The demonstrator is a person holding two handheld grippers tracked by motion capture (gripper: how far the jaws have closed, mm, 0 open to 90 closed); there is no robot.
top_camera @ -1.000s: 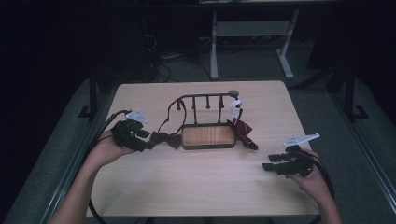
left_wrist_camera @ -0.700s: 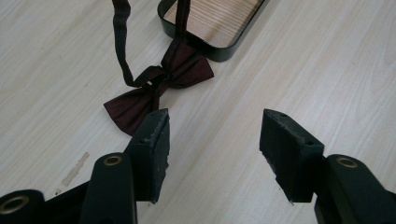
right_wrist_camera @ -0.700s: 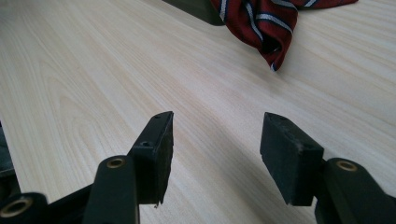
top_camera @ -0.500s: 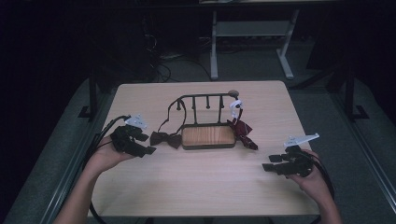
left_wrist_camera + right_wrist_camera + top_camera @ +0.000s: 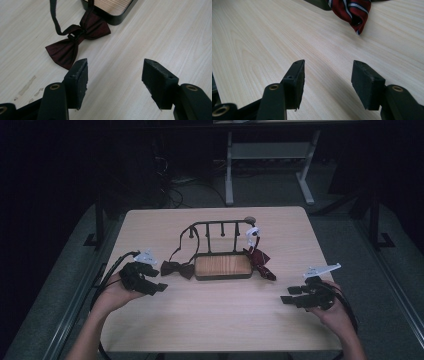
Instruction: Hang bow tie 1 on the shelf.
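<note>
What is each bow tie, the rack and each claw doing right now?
Dark bow tie: flat on the table, strap running up to the rack.
Striped bow tie: draped beside the rack's tray.
Rack: upright.
Left claw: open, empty.
Right claw: open, empty.

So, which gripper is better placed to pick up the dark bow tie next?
Left. The left gripper is open, and the dark bow tie lies just ahead of its jaws, beside the wooden stand. The right gripper is across the table, nearer the striped tie.
</note>
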